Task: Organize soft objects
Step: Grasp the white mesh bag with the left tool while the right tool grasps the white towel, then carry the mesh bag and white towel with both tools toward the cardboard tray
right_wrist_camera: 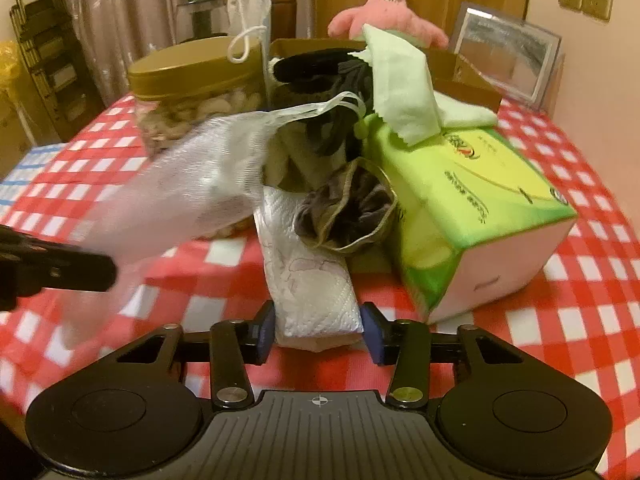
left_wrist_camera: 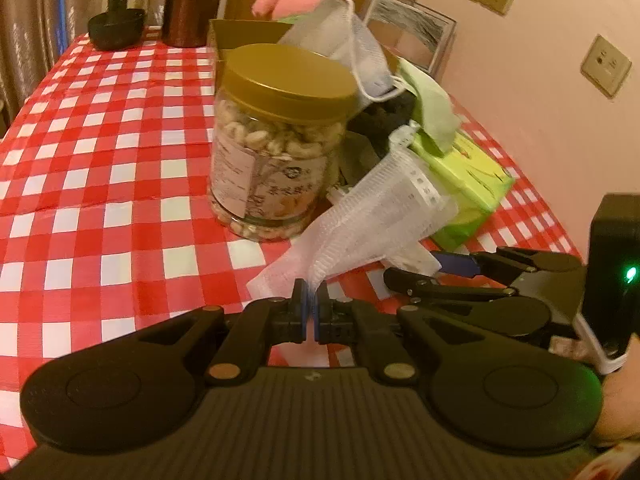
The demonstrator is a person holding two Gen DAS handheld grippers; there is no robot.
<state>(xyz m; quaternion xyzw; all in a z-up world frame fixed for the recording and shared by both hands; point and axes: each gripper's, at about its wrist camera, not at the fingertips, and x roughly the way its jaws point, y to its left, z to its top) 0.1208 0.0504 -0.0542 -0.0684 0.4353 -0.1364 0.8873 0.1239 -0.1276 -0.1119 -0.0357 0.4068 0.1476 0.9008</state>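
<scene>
My left gripper point(left_wrist_camera: 311, 305) is shut on the corner of a white mesh bag point(left_wrist_camera: 372, 216) and holds it above the checked table; the bag also shows blurred in the right wrist view point(right_wrist_camera: 192, 184), with the left gripper's fingers point(right_wrist_camera: 60, 268) at its lower left end. My right gripper point(right_wrist_camera: 318, 332) is open, its pads on either side of a folded white paper towel point(right_wrist_camera: 312, 280) that lies on the table. Behind lie a dark drawstring pouch point(right_wrist_camera: 348, 212), dark cloth point(right_wrist_camera: 320, 76) and a pale green cloth point(right_wrist_camera: 400, 88). A pink plush star point(right_wrist_camera: 390, 8) sits at the back.
A gold-lidded jar of nuts point(left_wrist_camera: 276, 140) stands mid-table. A green tissue box point(right_wrist_camera: 472, 208) lies to the right. A brown cardboard box point(right_wrist_camera: 460, 76), a framed picture point(right_wrist_camera: 508, 52), a brown flask point(left_wrist_camera: 192, 4) and a black glass-topped jar point(left_wrist_camera: 116, 12) stand at the back. Another mesh bag point(left_wrist_camera: 344, 40) drapes over the box.
</scene>
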